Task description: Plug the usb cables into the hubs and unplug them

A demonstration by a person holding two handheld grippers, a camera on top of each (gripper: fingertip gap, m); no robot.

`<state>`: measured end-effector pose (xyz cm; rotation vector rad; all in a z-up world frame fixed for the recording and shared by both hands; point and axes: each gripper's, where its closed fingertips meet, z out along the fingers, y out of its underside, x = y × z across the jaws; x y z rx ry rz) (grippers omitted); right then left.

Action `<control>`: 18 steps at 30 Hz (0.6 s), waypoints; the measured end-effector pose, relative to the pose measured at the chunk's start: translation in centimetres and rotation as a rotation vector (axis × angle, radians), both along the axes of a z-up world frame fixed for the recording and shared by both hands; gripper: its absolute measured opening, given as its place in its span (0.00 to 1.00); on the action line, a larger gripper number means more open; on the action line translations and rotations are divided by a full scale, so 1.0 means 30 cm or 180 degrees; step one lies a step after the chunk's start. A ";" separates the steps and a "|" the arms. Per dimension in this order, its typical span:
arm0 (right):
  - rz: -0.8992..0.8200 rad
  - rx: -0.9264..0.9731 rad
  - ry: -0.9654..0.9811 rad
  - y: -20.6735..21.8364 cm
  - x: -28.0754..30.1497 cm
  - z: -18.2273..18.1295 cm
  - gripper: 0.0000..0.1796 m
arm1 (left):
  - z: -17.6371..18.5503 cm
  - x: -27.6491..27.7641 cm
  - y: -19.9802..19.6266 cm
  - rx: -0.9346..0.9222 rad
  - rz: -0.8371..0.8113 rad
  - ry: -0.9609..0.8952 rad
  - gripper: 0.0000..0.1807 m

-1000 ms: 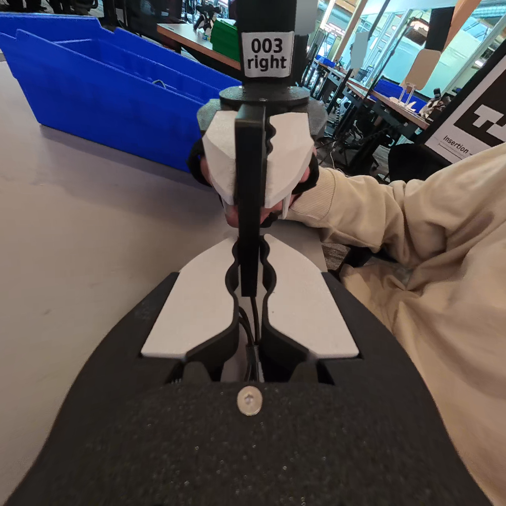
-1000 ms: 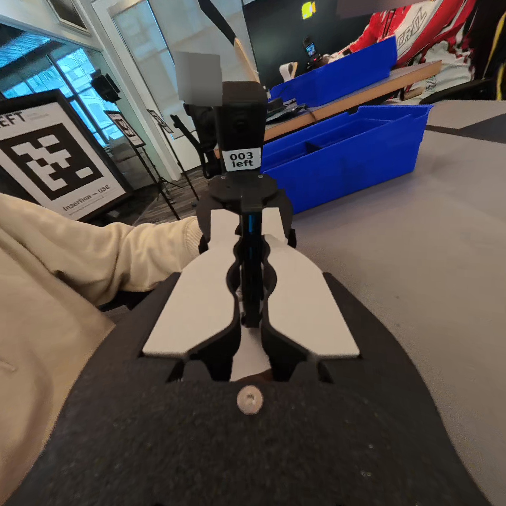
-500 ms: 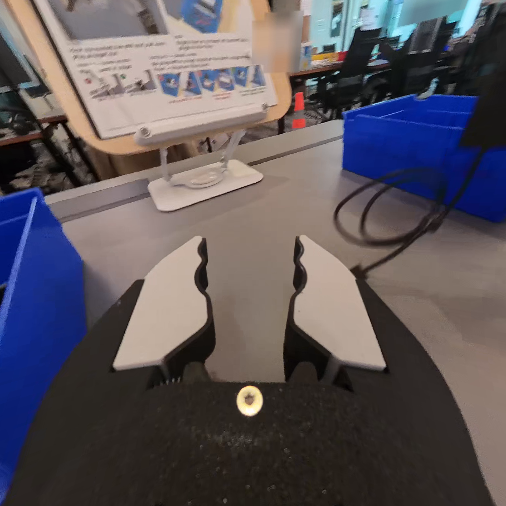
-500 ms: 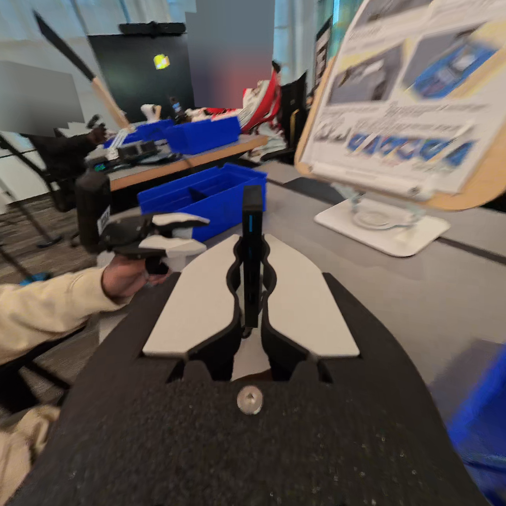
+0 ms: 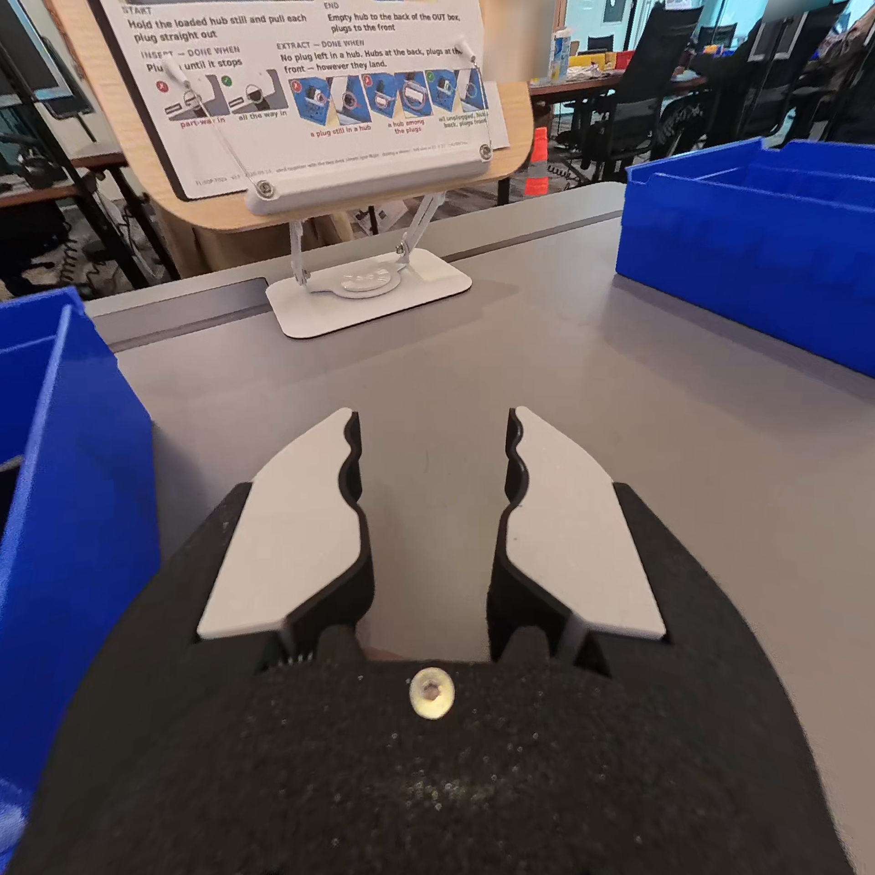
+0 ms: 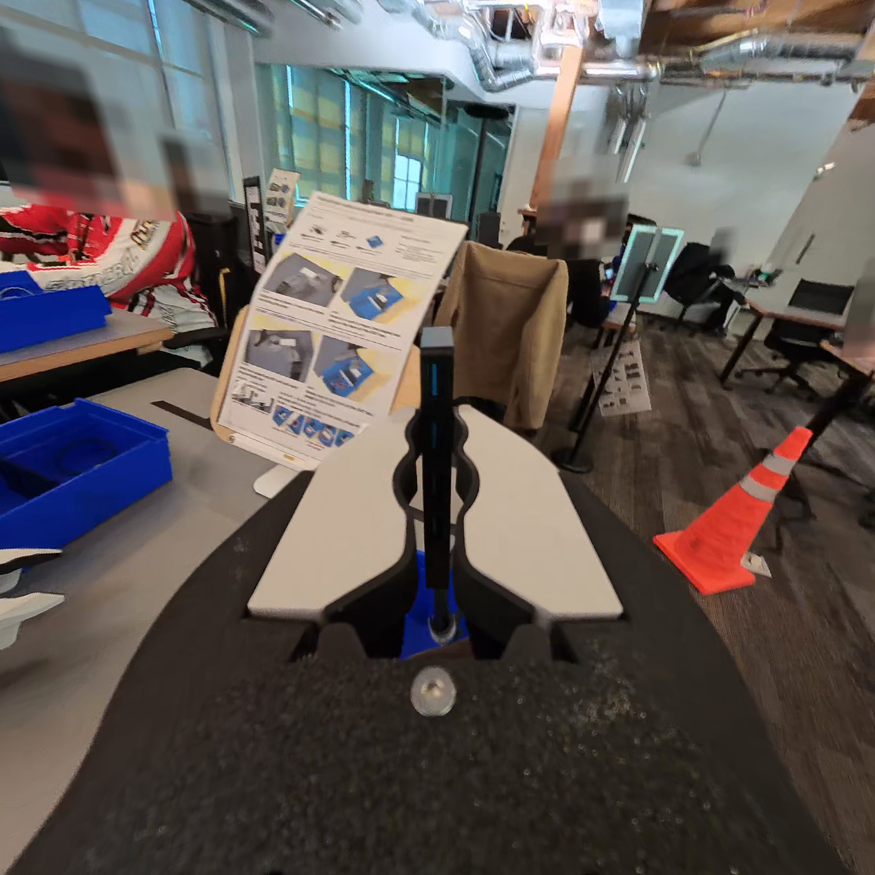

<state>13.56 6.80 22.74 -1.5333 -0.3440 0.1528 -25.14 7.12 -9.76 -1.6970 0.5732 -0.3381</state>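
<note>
My right gripper [image 6: 438, 412] is shut on a slim black USB hub [image 6: 436, 454]. The hub stands edge-on between the fingers, its blue ports face the camera, and its top end sticks out past the fingertips. A short dark cable end [image 6: 442, 615] shows under the hub, with a blue surface below it. My left gripper [image 5: 433, 416] is open and empty, low over the grey table [image 5: 473, 369]. Its white fingertips [image 6: 23, 601] show at the left edge of the right wrist view. No loose cable is in view.
A blue bin [image 5: 61, 473] stands close on the left and another blue bin [image 5: 757, 246] at the right. An instruction sheet on a white stand [image 5: 369, 293] is straight ahead. The right wrist view shows a blue bin [image 6: 80, 468], the stand's sheet [image 6: 341, 331] and an orange cone [image 6: 738, 516] on the floor.
My left gripper let go at the hub, opened and swung away to face the stand; the dangling cable has left its view. My right gripper has swung right with the hub.
</note>
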 end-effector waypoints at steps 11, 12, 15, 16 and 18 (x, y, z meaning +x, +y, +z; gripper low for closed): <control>0.0129 -0.1441 0.0534 0.196 0.067 -0.698 0.06 | -0.038 0.007 -0.003 0.0098 0.0173 0.0533 0.27; 0.0044 -0.1615 0.0476 0.199 0.069 -0.779 0.06 | -0.046 0.010 -0.004 0.0010 0.0136 0.0486 0.27; -0.0299 -0.2223 0.0203 0.193 0.104 -1.005 0.06 | -0.078 0.006 0.006 -0.0208 0.0092 0.0428 0.28; -0.0397 -0.2434 0.0064 0.185 0.121 -1.075 0.06 | -0.088 0.002 0.012 -0.0270 0.0100 0.0425 0.28; -0.0573 -0.2779 -0.0248 0.168 0.156 -1.195 0.06 | -0.092 -0.003 0.018 -0.0344 0.0097 0.0356 0.28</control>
